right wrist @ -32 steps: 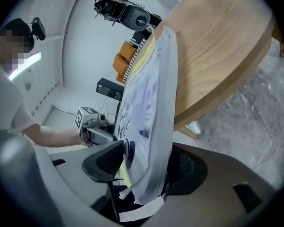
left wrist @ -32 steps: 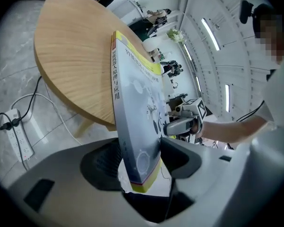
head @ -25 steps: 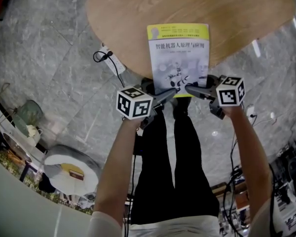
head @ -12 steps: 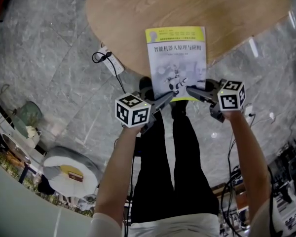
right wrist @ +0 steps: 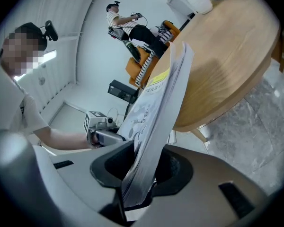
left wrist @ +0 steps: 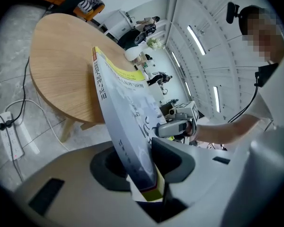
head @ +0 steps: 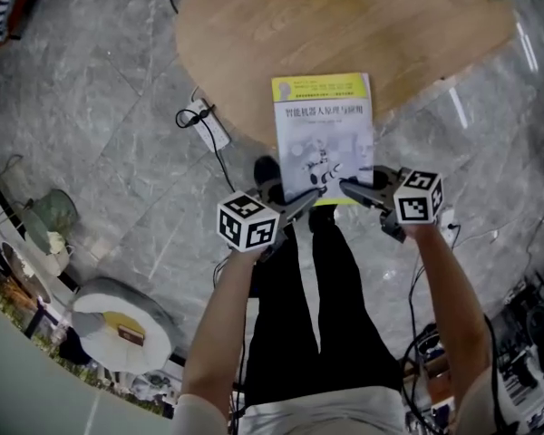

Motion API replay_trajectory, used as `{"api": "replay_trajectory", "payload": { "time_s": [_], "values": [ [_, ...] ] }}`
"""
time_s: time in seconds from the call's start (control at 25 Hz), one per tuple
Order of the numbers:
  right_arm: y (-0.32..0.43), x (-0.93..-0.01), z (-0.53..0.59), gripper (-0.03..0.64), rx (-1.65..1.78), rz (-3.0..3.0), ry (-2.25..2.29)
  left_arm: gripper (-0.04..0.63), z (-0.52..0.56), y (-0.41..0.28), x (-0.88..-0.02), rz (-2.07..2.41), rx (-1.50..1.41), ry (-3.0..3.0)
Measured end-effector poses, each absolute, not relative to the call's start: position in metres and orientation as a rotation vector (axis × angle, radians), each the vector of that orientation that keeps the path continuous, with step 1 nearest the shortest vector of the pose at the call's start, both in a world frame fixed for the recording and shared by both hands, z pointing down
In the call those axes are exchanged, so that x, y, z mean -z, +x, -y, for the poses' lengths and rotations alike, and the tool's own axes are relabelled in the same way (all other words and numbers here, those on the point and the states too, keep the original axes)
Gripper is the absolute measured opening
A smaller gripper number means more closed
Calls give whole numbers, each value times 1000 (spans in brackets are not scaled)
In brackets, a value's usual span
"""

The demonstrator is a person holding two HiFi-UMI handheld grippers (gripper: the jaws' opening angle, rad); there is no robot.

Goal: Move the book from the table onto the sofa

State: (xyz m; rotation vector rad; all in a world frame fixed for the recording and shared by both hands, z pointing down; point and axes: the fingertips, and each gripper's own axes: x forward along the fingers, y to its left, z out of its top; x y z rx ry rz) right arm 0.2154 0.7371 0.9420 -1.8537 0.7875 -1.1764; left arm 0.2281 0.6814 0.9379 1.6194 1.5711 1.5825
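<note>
Yellow-and-white book clamped at its near edge by both grippers, at the rim of the wooden table.
Its two near corners are covered by the jaws in the head view, the small print on the cover is too fine to read, and the table's far side is cut off by the frame; whether the book's far end touches the wood cannot be told. The left gripper bites the spine-side corner, pads pressed on both faces of the book; the right gripper pinches the page-side corner, the book edge-on between narrow jaws. Both pairs of jaws have just been closing on it, then eased slightly.
</note>
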Motion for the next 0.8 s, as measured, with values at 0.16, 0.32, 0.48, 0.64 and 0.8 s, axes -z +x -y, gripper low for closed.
{"api": "replay_trajectory", "payload": {
  "time_s": [0.16,0.32,0.48,0.64,0.8],
  "values": [
    [199,-900,-739,127,1154,-814,-1911,129,-682,211,-897,-1592,-1514,1664],
    [195,-864,-742,127,1139,-843,-1930,129,-685,206,-861,-1594,-1473,1682],
    [188,-815,-743,127,1126,-884,-1950,129,-686,198,-812,-1594,-1429,1713],
    [176,-758,-739,127,1127,-937,-1967,129,-681,184,-754,-1573,-1384,1749],
    [170,-707,-731,127,1143,-997,-1958,129,-673,177,-701,-1542,-1362,1775]
  ]
}}
